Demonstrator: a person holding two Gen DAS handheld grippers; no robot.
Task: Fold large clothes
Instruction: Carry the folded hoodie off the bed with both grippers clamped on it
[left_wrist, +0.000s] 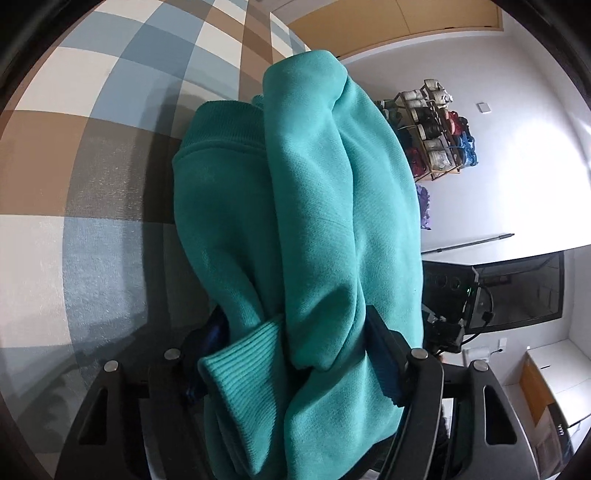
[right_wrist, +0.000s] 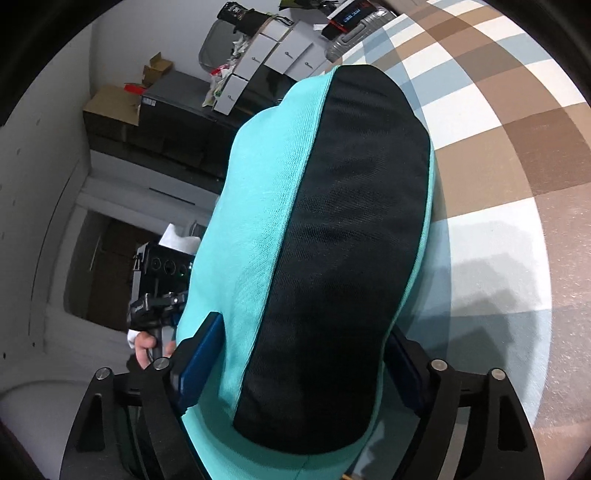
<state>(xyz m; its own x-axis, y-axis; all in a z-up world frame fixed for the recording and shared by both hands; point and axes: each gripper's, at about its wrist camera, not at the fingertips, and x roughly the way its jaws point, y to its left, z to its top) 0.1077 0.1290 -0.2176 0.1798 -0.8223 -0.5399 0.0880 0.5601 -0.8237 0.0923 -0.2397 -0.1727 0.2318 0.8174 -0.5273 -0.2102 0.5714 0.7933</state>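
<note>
The checked carpet (left_wrist: 92, 166), in blue, brown and white squares, fills the background of both wrist views. In front of it hangs the teal sweatshirt (left_wrist: 314, 229), lifted clear of the floor and bunched in thick folds that take up the middle of each picture. In the right wrist view a broad black mesh panel (right_wrist: 340, 258) runs down the garment's length, bordered by lighter teal cloth.

The left hand-held gripper (left_wrist: 295, 365) is clamped on a gathered bundle of the sweatshirt, with a ribbed cuff (left_wrist: 240, 373) pushed out between its blue-padded fingers. The right hand-held gripper (right_wrist: 299, 369) likewise grips the cloth, its fingers (right_wrist: 201, 354) pressed against either side of the fold.

Against the white wall stands a shoe rack (left_wrist: 436, 129). In the right view, stacked white boxes (right_wrist: 266, 59) sit on a dark cabinet (right_wrist: 173, 110).
</note>
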